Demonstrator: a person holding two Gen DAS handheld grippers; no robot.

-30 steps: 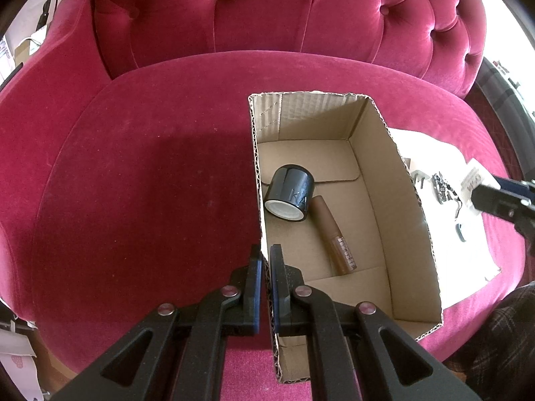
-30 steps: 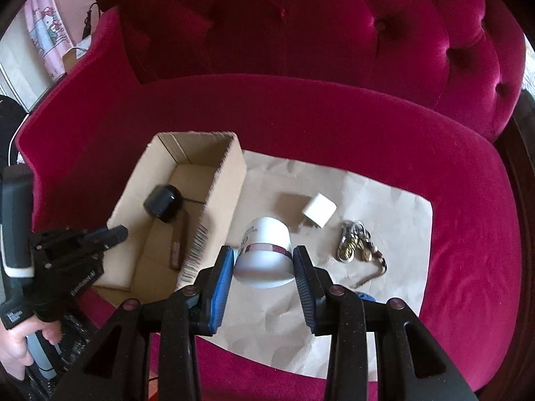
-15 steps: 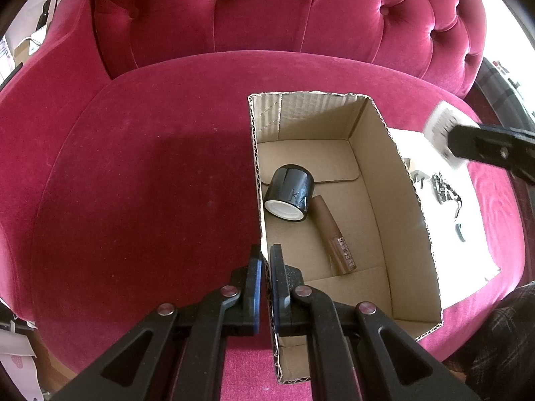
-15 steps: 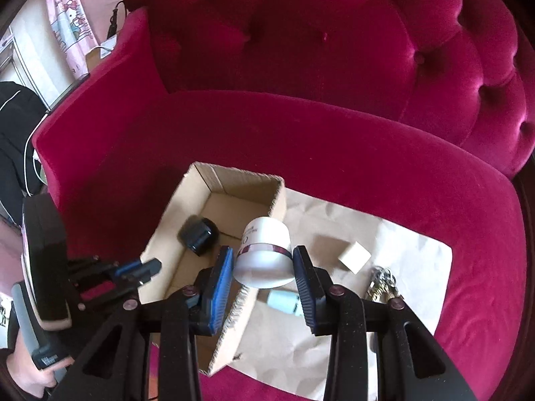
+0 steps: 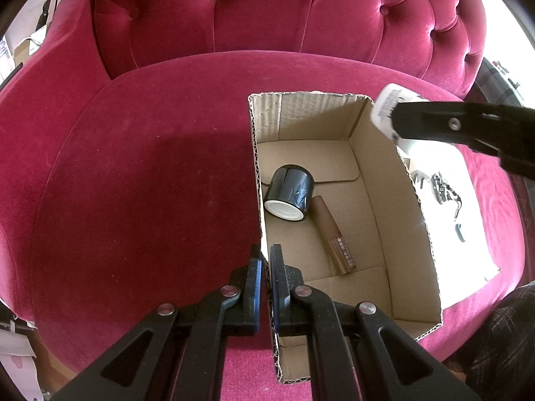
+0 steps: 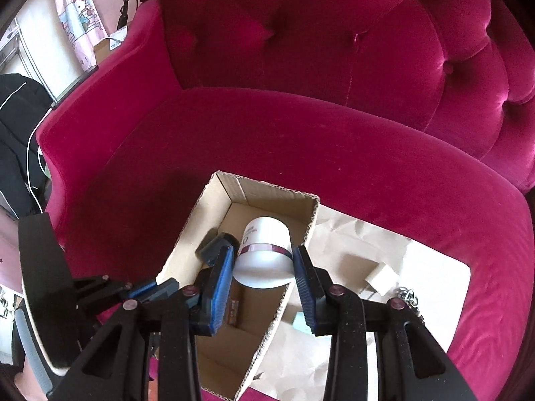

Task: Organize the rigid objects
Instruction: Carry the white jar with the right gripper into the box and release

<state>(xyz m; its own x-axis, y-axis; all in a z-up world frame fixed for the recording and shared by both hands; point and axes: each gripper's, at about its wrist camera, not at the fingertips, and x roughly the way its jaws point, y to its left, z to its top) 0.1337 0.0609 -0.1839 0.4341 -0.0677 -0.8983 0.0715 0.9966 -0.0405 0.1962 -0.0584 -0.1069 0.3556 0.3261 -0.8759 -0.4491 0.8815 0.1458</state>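
Observation:
My right gripper (image 6: 264, 277) is shut on a white jar (image 6: 264, 254) with a dark red band, held in the air over the open cardboard box (image 6: 214, 214). From the left wrist view the same jar (image 5: 388, 107) shows at the box's far right corner, in the right gripper's black fingers (image 5: 451, 123). My left gripper (image 5: 266, 284) is shut on the box's left wall (image 5: 259, 200) near its front. Inside lie a black jar (image 5: 290, 193) on its side and a brown tube (image 5: 334, 234).
The box sits on a crimson velvet sofa seat (image 5: 150, 183). Brown paper (image 6: 418, 267) to the right of the box carries a small white charger (image 6: 379, 279), a bunch of keys (image 5: 444, 190) and a pale blue item (image 6: 299, 320). The tufted backrest (image 5: 267, 16) rises behind.
The right gripper has carried the white jar leftwards from above the paper to over the box. The left gripper and the box have stayed still.

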